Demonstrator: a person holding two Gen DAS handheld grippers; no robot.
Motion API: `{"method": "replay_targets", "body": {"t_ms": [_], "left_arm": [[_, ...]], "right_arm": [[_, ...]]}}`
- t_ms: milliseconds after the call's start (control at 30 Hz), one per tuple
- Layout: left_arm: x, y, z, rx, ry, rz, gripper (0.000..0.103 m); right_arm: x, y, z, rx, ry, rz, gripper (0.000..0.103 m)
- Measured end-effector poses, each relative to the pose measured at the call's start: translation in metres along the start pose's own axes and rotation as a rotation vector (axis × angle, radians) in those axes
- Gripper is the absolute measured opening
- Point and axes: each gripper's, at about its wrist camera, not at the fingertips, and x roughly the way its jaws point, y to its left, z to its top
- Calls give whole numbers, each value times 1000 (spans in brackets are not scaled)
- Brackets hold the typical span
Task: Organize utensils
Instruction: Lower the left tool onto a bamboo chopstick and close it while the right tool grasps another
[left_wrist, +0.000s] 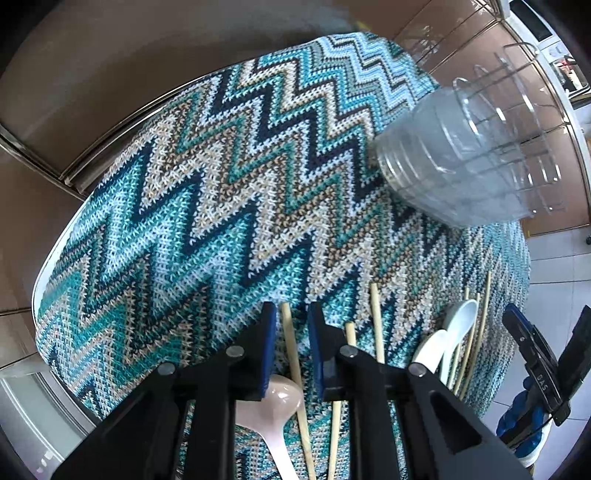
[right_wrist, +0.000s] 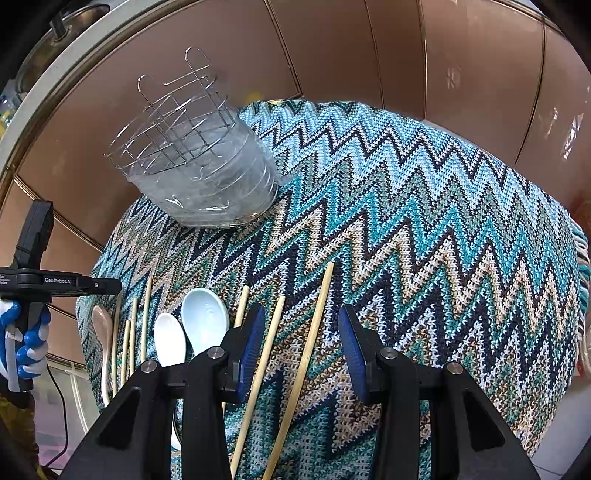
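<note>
at the left tool (left_wrist: 291, 332): pointing steeply down at the zigzag cloth (left_wrist: 184, 184) over the worktop, narrowed to a slim gap and straddling a single chopstick (left_wrist: 289, 325). daylight on both sides of the stick, so released, not yet pinching. just under the left finger, touching the same stick: the bowl of a pink spoon (left_wrist: 275, 400).

at the right tool (right_wrist: 301, 339): wider apart, released too, straddling a pair of chopsticks (right_wrist: 312, 332), one hard beside the left pad, the other near the middle of the gap. neither pressed.

key relation: every stick lying lengthwise along its tool's line of sight, tips away from the camera, so crossing the closing direction squarely. probably enough to clench straight down, with no wrist roll.

further out, between the two tools: more loose chopsticks, a white spoon (right_wrist: 170, 339) and a pale blue spoon (right_wrist: 205, 321) side by side, bowls pointing away.

furthest out: a wire holder in a clear tub (right_wrist: 199, 177), upright and empty, at the far edge of the cloth. ahead and right of the left tool, ahead and left of the right one; about equally reachable by either hand.

likely risk: dragging the pink spoon up with the left stick.
</note>
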Motion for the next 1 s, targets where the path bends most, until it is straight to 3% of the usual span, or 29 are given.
{"method": "replay_targets", "body": {"t_ms": [400,533,833,1000], "left_arm": [[16,-7,4,-13,25,3,5],[21,-6,4,-26,15,-14,5],[16,12,-2,-67,-20,-64,4],[1,17,-12,-85,-59,-121,4]], "right_arm": [[20,0,10,-10,41,-11,40],[33,-5,19,13,75,-17,24],[63,-6,28,13,138,-47,10],[61,2,28,-12,132,-44,8]]}}
